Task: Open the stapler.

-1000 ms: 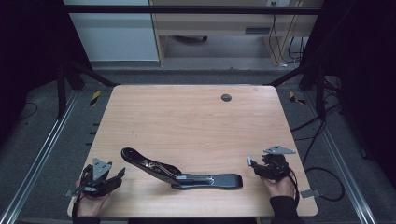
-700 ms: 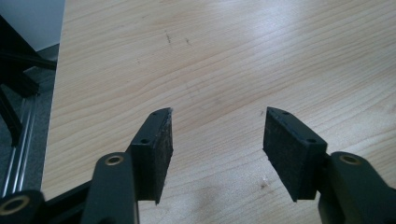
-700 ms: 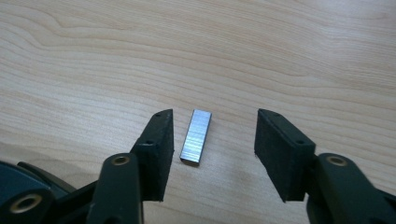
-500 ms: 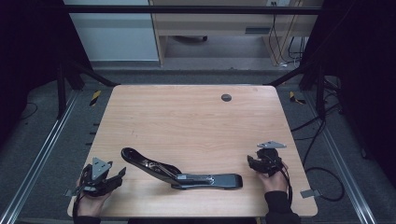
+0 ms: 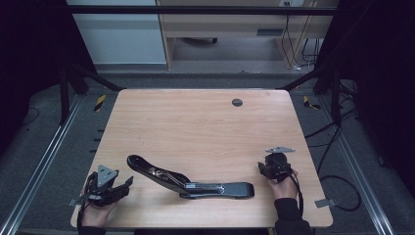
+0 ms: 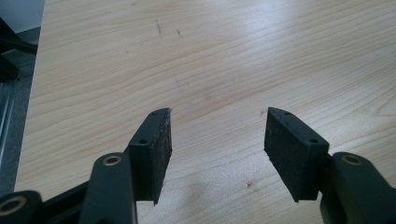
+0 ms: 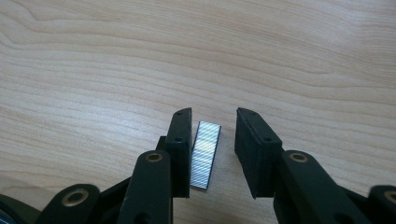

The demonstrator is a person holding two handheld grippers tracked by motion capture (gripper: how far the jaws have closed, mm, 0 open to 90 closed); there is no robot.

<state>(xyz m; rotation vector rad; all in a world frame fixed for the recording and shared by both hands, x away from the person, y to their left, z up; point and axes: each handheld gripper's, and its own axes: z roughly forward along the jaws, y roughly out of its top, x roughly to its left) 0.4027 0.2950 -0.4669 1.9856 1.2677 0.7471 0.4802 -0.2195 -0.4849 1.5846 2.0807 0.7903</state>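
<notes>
The pale wood-grain surface (image 5: pixel 195 132) is a rounded rectangle, with a small dark round grommet (image 5: pixel 237 102) set in it near the far edge, right of the middle. Dark floor, metal rails and cables surround it.

Lying along the near part of the surface is the long black stapler, opened out flat (image 5: pixel 188 179): one arm runs up toward the near left, the other lies level and points to the right, and the two meet at a hinge about the middle. It sits between the two hands and touches neither.

At the near left corner the left tongs (image 5: pixel 128 182) rest in a hand low over the surface, pointing right toward the stapler's raised end but short of it. In the left gripper view the left tongs (image 6: pixel 217 135) have their two black padded jaws well apart, with bare wood between them.

At the near right, the right tongs (image 5: pixel 262 169) are held in a hand just beyond the stapler's right end. In the right gripper view the right tongs (image 7: pixel 213 133) straddle the small silvery strip of staples (image 7: pixel 206 154), which lies flat on the wood between the jaws. These jaws have just been closing. The strip lies hard against the left-hand pad in that view; a clear gap remains to the other pad, so it is not clamped.
</notes>
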